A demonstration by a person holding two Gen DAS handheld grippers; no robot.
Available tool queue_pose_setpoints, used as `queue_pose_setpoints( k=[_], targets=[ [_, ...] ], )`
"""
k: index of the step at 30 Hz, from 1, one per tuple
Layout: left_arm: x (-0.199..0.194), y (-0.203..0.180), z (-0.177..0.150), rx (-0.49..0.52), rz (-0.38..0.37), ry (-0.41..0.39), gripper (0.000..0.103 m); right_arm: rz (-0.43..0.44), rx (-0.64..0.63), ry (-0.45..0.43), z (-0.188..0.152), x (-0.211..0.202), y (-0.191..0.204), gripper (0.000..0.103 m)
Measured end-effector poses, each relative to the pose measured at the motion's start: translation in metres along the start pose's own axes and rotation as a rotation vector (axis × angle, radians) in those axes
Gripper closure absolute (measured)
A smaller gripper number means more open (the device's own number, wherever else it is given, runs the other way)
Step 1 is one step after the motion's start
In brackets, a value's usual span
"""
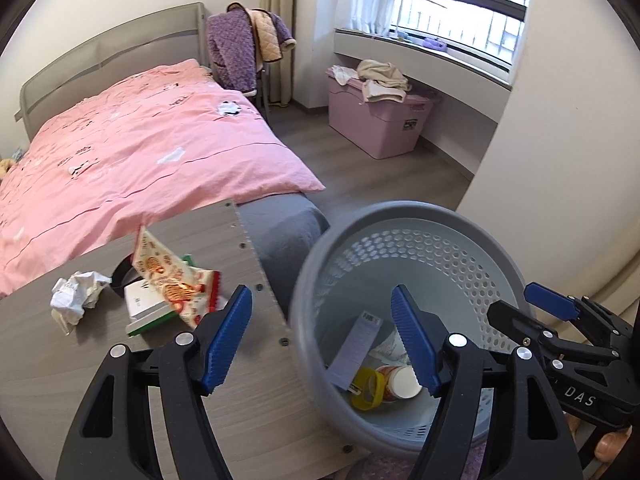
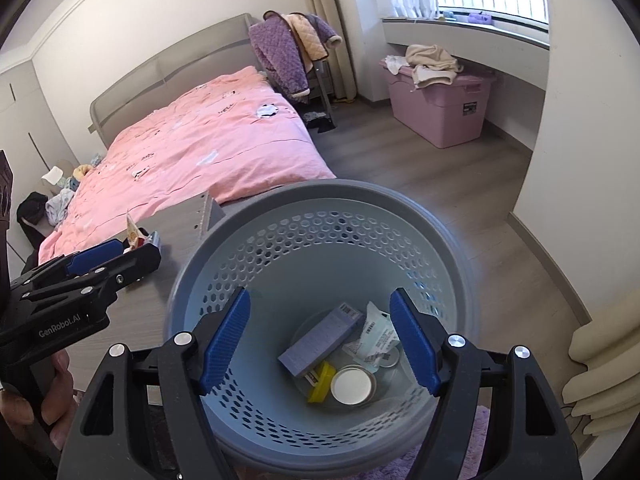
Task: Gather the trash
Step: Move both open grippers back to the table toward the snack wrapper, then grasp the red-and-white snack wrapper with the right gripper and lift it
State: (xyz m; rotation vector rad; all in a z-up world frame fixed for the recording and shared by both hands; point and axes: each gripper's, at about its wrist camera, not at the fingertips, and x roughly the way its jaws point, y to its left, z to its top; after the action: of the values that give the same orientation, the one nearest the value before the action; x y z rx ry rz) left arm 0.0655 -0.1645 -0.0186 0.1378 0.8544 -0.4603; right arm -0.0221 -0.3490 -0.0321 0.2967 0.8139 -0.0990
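Note:
A grey perforated trash basket (image 1: 472,240) (image 2: 320,208) stands beside a wooden table (image 1: 248,400). In it lie a purple box (image 2: 320,340), a paper cup (image 2: 354,386), a yellow piece (image 2: 320,382) and crumpled receipts (image 2: 378,336). On the table lie a crumpled white paper (image 1: 78,292), a red-patterned snack wrapper (image 1: 172,280) and a white-green box (image 1: 146,312). My left gripper (image 1: 322,340) is open and empty at the table edge and basket rim. My right gripper (image 2: 320,340) is open and empty above the basket.
A bed with a pink duvet (image 1: 140,152) lies behind the table. A chair with a purple jacket (image 1: 236,48) stands at its far corner. A pink storage bin (image 1: 380,116) with clothes sits under the window ledge. A wall corner (image 1: 560,140) is at right.

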Motion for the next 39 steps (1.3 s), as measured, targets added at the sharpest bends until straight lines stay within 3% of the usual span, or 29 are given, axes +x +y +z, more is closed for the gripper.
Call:
queue_pose_setpoints(
  k=[16, 25, 33, 39],
  targets=[
    [-0.034, 0.119, -0.012, -0.187, 0.194, -0.059, 0.034, 0.132, -0.171, 0.016, 0.038, 0.030, 0.092, 0.032],
    [-0.046, 0.178, -0.032, -0.283, 0.280, -0.052, 0.034, 0.211, -0.302, 0.086, 0.051, 0.062, 0.160, 0.032],
    [-0.048, 0.204, -0.047, -0.340, 0.294, -0.044, 0.034, 0.223, -0.386, 0.167, 0.054, 0.097, 0.210, 0.032],
    [-0.050, 0.214, -0.051, -0.363, 0.291, -0.045, 0.034, 0.200, -0.424, 0.207, 0.050, 0.117, 0.225, 0.032]
  ],
)
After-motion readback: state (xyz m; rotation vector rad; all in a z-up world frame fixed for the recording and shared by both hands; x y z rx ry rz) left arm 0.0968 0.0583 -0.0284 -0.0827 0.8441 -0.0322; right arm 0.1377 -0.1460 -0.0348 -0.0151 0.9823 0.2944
